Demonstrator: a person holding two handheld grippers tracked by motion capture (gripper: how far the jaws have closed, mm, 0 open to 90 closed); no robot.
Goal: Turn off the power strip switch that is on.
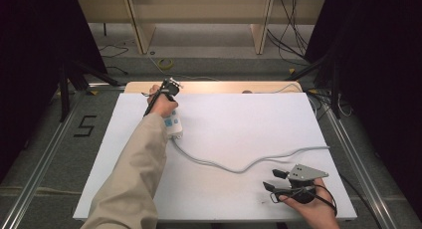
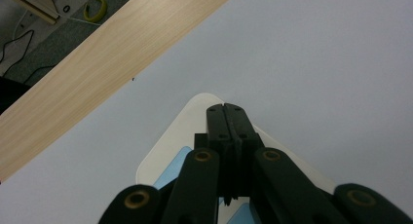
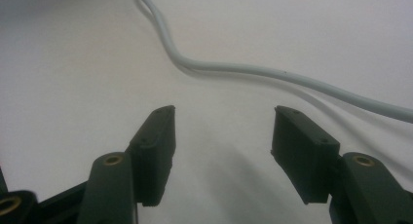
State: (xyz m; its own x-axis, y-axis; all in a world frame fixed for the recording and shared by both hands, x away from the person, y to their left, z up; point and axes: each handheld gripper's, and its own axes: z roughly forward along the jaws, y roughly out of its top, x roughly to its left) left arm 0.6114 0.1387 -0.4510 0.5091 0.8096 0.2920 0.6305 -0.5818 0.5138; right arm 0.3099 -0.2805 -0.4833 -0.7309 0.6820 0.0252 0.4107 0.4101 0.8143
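A white power strip with blue switches lies on the white board, left of centre. Its grey cable snakes to the right across the board. My left gripper stands over the strip's far end, its jaws pressed together. In the left gripper view the shut tips sit above the strip's rounded end, with nothing seen between them. My right gripper rests near the board's front right, jaws apart. In the right gripper view it is open over bare board, short of the cable.
The board lies on a wooden table whose far edge shows behind it. Beyond are wooden shelf legs, loose floor cables and a yellow tape roll. Metal rails run along both sides, and a "5" mark is on the floor at left.
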